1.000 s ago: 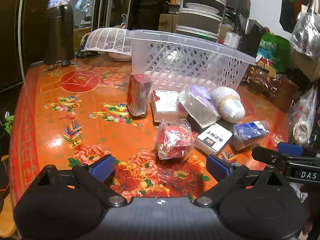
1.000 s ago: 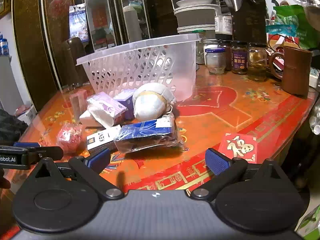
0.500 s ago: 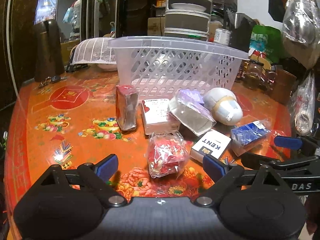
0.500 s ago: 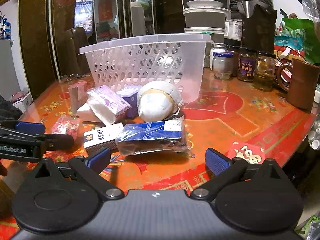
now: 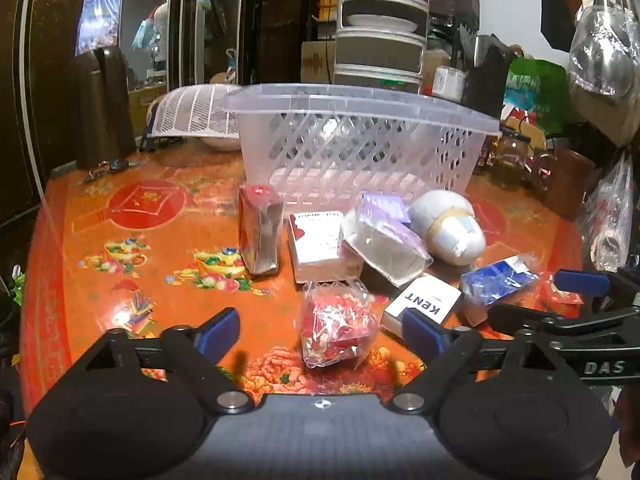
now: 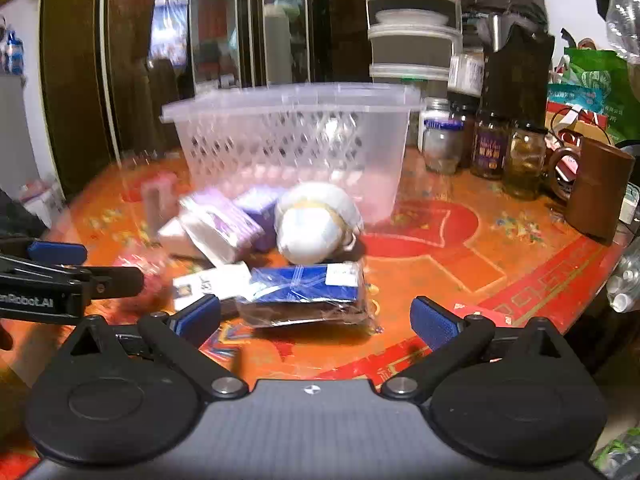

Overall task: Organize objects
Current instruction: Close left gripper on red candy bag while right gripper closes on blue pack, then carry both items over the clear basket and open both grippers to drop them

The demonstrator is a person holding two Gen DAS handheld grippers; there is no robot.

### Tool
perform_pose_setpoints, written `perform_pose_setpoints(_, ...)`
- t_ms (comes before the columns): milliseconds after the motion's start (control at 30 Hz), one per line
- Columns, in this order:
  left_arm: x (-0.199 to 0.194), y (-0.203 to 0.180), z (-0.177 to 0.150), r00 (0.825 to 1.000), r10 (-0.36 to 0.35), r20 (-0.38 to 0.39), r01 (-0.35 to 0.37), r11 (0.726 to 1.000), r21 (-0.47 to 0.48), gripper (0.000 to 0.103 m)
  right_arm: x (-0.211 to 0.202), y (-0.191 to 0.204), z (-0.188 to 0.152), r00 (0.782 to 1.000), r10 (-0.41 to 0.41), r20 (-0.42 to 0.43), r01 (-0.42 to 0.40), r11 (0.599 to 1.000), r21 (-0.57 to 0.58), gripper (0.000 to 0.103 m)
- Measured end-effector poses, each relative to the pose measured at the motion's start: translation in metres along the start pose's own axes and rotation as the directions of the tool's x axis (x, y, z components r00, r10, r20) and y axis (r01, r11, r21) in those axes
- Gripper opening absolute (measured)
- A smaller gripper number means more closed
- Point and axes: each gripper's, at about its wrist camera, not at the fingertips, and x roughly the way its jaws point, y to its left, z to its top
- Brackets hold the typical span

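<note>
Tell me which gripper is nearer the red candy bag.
Left. The left gripper is open right around the red candy bag, which sits between its fingers. The right gripper faces the blue packet, with the bag off to its left.

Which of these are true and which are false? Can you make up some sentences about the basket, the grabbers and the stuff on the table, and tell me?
1. The clear basket has the white KENT box inside it. False: the KENT box lies on the table, in front of the basket.
2. Both grippers are open. True: the left gripper and the right gripper each have their fingers spread, holding nothing.
3. The red candy bag sits just ahead of the left gripper. True.
4. The blue packet is standing upright. False: it lies flat on the table.
5. The right gripper is squeezing the white round bundle. False: the bundle rests untouched by the basket.
</note>
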Motion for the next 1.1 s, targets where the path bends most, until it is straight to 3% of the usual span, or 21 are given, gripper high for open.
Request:
perform_pose_setpoints(100, 0.006, 0.001, -0.002, 1.0, 0.01, -0.007, -0.01, 1.0, 0.005, 0.076, 0.007, 0.001, -0.001, 1.0, 0.0, -0.014, 0.0, 1.0, -0.005, 0.095)
perform_pose_setpoints(167, 0.01, 0.002, -0.003, 1.0, 0.0, -0.029, 0.0, 1.0, 0.004, 0.059, 0.011, 0.003, -0.001, 1.0, 0.002, -0.018, -0.002, 1.0, -0.014, 0.095)
perform_pose_setpoints(500, 0.015, 0.002, -0.006, 0.999, -0.019, -0.026, 0.019, 1.0, 0.009, 0.058, 0.018, 0.017, -0.001, 0.999, -0.047, -0.016, 0.046, 0.996, -0.077, 0.079)
perform_pose_setpoints(567, 0.013, 0.005, -0.006, 0.999, -0.03, -0.016, 0.03, 1.0, 0.0, 0.05, 0.014, 0.017, -0.001, 0.998, -0.059, -0.002, 0.059, 0.995, -0.08, 0.079)
perform_pose_setpoints(767, 0.004, 0.014, -0.004, 0.998, -0.048, 0.043, 0.05, 0.998, -0.045, 0.05, -0.011, 0.006, 0.009, 0.998, -0.031, 0.052, 0.033, 0.999, -0.042, 0.079)
perform_pose_setpoints(933, -0.015, 0.023, 0.011, 0.989, -0.082, 0.12, 0.091, 0.993, -0.068, 0.05, -0.039, -0.009, 0.043, 0.991, 0.024, 0.132, -0.021, 1.0, -0.021, 0.079)
perform_pose_setpoints(1100, -0.044, 0.026, 0.075, 0.969, -0.11, 0.221, 0.114, 0.994, -0.003, 0.05, -0.049, -0.017, 0.107, 0.975, 0.052, 0.215, -0.039, 0.997, -0.062, 0.079)
